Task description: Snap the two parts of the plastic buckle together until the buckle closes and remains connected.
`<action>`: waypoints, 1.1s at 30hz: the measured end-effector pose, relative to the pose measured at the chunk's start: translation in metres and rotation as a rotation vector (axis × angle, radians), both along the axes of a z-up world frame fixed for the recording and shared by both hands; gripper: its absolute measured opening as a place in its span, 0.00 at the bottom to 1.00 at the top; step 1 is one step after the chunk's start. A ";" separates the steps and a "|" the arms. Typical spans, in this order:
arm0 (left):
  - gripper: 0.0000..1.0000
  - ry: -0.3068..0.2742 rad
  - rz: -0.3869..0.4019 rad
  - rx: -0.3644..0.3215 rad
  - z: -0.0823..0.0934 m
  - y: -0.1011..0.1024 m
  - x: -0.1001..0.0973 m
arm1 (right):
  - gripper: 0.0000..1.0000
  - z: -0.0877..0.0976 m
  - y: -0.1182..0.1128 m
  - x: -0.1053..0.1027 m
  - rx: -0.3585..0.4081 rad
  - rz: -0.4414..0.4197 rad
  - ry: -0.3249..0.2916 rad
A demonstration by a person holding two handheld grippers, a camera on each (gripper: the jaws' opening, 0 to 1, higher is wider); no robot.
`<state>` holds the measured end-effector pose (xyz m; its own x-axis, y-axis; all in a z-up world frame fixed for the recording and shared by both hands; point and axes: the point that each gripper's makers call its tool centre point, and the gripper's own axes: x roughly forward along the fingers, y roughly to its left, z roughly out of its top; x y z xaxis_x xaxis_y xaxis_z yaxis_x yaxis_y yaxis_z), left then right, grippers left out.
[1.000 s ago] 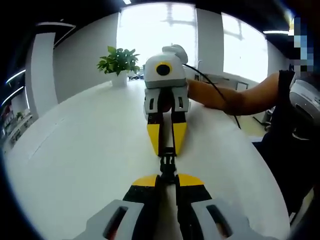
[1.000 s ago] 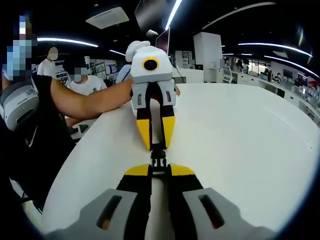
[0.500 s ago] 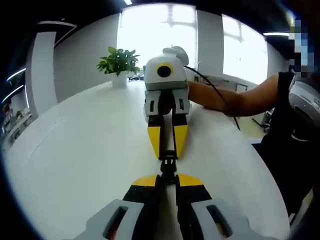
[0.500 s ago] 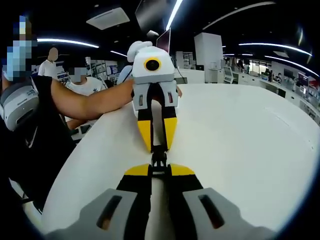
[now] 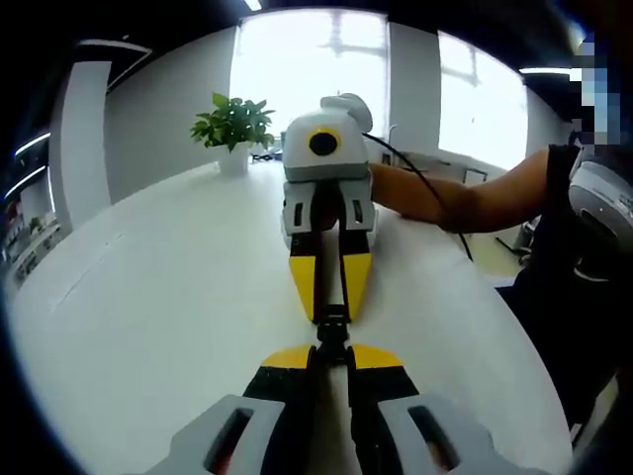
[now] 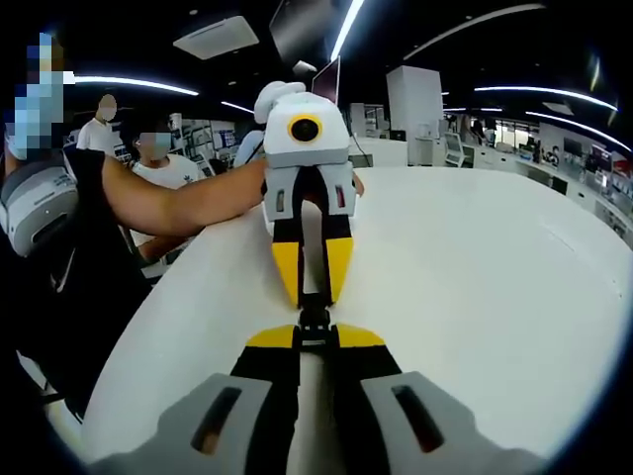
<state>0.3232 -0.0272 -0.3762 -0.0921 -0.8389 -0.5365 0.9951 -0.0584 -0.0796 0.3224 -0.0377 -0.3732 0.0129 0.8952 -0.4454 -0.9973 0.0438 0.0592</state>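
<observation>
A black plastic buckle hangs just above the white table, held from both ends. My left gripper is shut on its near half at the bottom of the left gripper view. Facing it, my right gripper has its yellow fingers closed on the far half, tip to tip with mine. In the right gripper view the buckle shows as a short black piece between my right gripper and the left gripper. Whether the halves are latched is hidden by the fingertips.
A potted plant stands at the table's far end. A person's forearm and a black cable reach in from the right. In the right gripper view the table stretches right, its edge runs left, and seated people are behind.
The two grippers have drawn closer together. The stretch of black buckle showing between the yellow fingertips has grown shorter.
</observation>
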 end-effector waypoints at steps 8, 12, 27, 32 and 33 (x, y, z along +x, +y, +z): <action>0.09 0.005 0.002 -0.002 0.000 0.001 0.000 | 0.09 0.000 0.001 0.001 0.004 -0.012 0.007; 0.09 0.000 0.011 -0.006 0.000 0.000 0.001 | 0.09 0.000 0.000 0.002 0.005 -0.020 0.005; 0.09 -0.003 0.009 -0.012 -0.002 -0.002 -0.002 | 0.09 -0.001 -0.001 0.002 0.003 -0.024 0.003; 0.09 -0.015 0.009 -0.007 -0.002 -0.003 0.000 | 0.09 -0.001 -0.002 0.002 0.002 -0.025 0.002; 0.09 -0.016 0.010 -0.006 -0.002 -0.003 0.000 | 0.09 -0.001 -0.002 0.002 0.002 -0.025 0.002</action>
